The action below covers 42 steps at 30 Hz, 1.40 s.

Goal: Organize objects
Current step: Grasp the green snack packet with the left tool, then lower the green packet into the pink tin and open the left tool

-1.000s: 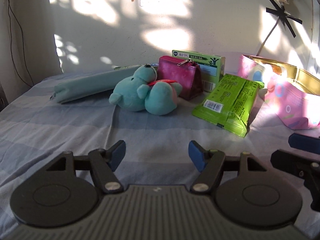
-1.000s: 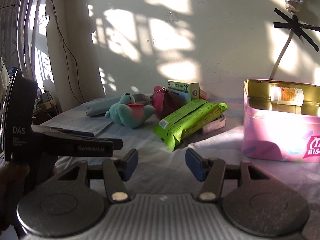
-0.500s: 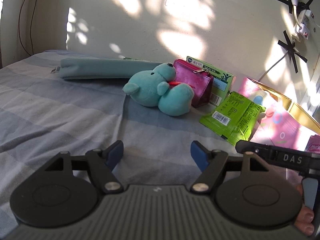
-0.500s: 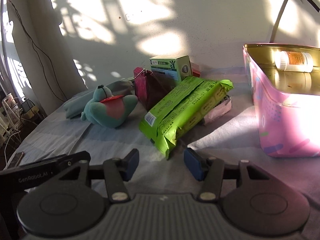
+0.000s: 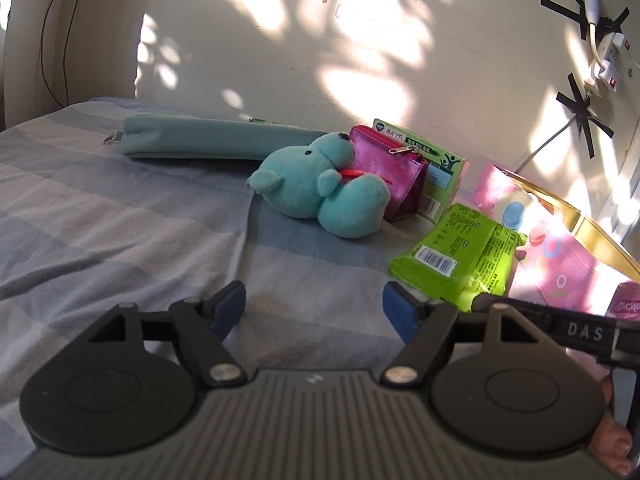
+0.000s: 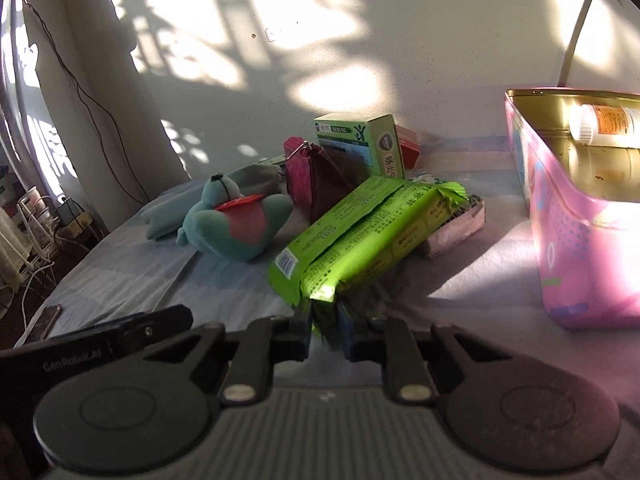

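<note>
Right tongs (image 6: 324, 334) are clenched on the near end seam of the green packet (image 6: 360, 236), which lies on the bed (image 6: 132, 276) between the teal plush toy (image 6: 236, 224) and the pink tin (image 6: 576, 248). Left tongs (image 5: 314, 310) hover released, nothing between them. That packet looks light, crinkly and slippery, so the flat crimped end seems the surest hold. A second ago the right tongs stood open, short of the packet; both hands have since swung closer.
</note>
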Available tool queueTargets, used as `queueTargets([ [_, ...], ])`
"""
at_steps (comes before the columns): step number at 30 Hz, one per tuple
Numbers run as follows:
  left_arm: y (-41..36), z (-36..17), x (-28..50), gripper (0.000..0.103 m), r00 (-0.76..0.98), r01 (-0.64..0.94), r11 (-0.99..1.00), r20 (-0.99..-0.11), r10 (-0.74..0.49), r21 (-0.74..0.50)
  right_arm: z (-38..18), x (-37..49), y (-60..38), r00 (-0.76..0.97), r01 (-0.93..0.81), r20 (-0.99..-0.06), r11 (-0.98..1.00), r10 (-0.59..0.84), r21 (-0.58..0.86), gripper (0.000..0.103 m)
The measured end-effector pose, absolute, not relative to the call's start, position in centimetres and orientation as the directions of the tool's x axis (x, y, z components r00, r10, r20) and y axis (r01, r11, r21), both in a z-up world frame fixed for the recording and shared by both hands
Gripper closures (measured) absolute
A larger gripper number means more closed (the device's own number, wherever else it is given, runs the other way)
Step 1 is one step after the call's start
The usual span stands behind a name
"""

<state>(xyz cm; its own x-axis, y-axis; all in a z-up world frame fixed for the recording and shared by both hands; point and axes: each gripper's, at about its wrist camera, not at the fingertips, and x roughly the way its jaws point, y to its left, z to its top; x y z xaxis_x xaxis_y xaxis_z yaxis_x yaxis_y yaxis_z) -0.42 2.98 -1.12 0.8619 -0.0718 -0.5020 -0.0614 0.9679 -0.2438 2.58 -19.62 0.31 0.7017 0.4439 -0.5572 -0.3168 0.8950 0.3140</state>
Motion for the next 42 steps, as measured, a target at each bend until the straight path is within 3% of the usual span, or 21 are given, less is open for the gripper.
queueTargets([
  [8,3.8,-1.2,-0.4,0.025,0.848,0.013,0.947,-0.498,-0.18,-0.321,0.6,-6.3,-22.8,0.494,-0.551,-0.612,0.766,0.618,0.33,0.09],
  [14,2.3,-0.5,-1.3,0.025,0.781,0.148,0.896,-0.507,-0.365,-0.418,0.7,-8.9,-27.0,0.576,-0.448,-0.59,0.822,0.565,0.35,0.075],
  [21,-0.7,0.0,-2.2,0.027,0.622,0.292,0.794,-0.524,-0.581,-0.533,0.2,-7.5,-28.0,0.567,-0.418,-0.537,0.78,0.624,0.466,0.069],
  [23,-1.5,-0.7,-1.8,0.032,0.583,0.289,0.783,-0.548,-0.6,-0.55,-0.2,-7.2,-27.8,0.56,-0.412,-0.54,0.777,0.628,0.476,0.067],
  [25,-2.0,-1.6,-1.5,0.049,0.552,0.287,0.767,-0.556,-0.622,-0.574,-0.5,-6.9,-27.7,0.555,-0.414,-0.533,0.768,0.639,0.488,0.067],
  [26,-2.1,-1.6,-1.7,0.052,0.562,0.285,0.77,-0.551,-0.617,-0.571,-0.7,-6.8,-27.6,0.555,-0.415,-0.527,0.763,0.644,0.495,0.067],
  [31,-3.1,-0.2,-1.7,0.054,0.578,0.296,0.782,-0.549,-0.604,-0.548,-0.5,-6.9,-27.1,0.575,-0.43,-0.501,0.76,0.647,0.487,0.071],
  [42,-10.7,8.0,2.7,0.054,0.651,0.474,0.773,-0.423,-0.63,-0.422,5.1,-5.5,-32.6,0.787,-0.413,-0.291,0.815,0.544,0.405,0.072],
])
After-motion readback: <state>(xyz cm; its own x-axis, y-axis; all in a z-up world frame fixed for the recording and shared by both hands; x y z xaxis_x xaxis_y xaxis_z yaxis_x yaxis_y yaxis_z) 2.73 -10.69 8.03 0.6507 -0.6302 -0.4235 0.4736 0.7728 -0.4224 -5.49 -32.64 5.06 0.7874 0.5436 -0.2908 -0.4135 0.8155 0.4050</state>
